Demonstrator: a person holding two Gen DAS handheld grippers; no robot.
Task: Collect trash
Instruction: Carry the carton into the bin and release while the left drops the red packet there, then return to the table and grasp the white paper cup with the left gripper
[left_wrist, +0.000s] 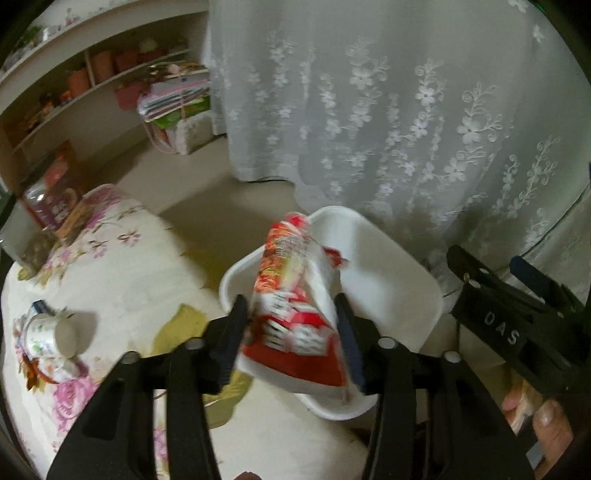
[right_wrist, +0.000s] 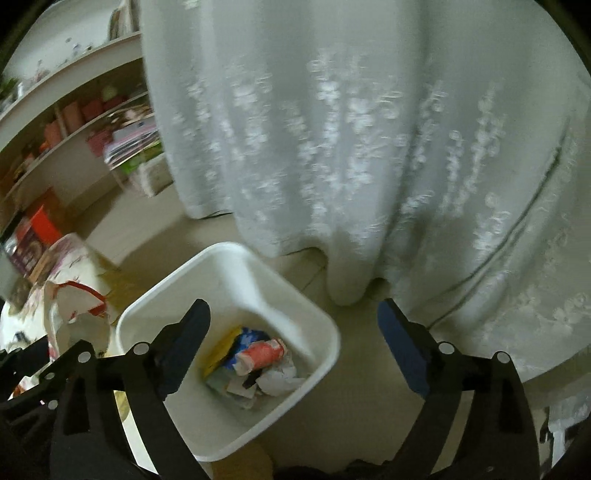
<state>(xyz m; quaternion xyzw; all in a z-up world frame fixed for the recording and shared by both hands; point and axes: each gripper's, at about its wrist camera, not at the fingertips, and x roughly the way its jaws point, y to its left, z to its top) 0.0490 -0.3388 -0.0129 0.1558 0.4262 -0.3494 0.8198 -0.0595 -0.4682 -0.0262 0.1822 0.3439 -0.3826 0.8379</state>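
Observation:
My left gripper (left_wrist: 291, 336) is shut on a red and white snack wrapper (left_wrist: 295, 302) and holds it over the near rim of a white square trash bin (left_wrist: 399, 280). In the right wrist view the bin (right_wrist: 236, 273) stands on the floor with several crumpled wrappers and papers (right_wrist: 258, 358) inside. My right gripper (right_wrist: 295, 339) is open and empty above the bin. The wrapper shows at the left (right_wrist: 79, 306) in that view. The right gripper also shows at the right of the left wrist view (left_wrist: 517, 314).
A floral-cloth table (left_wrist: 122, 273) lies left of the bin, with a small cup on its side (left_wrist: 51, 332) and packaged goods (left_wrist: 51, 199). A white embroidered curtain (left_wrist: 406, 110) hangs behind the bin. Shelves (left_wrist: 74, 85) with boxes stand at the far left.

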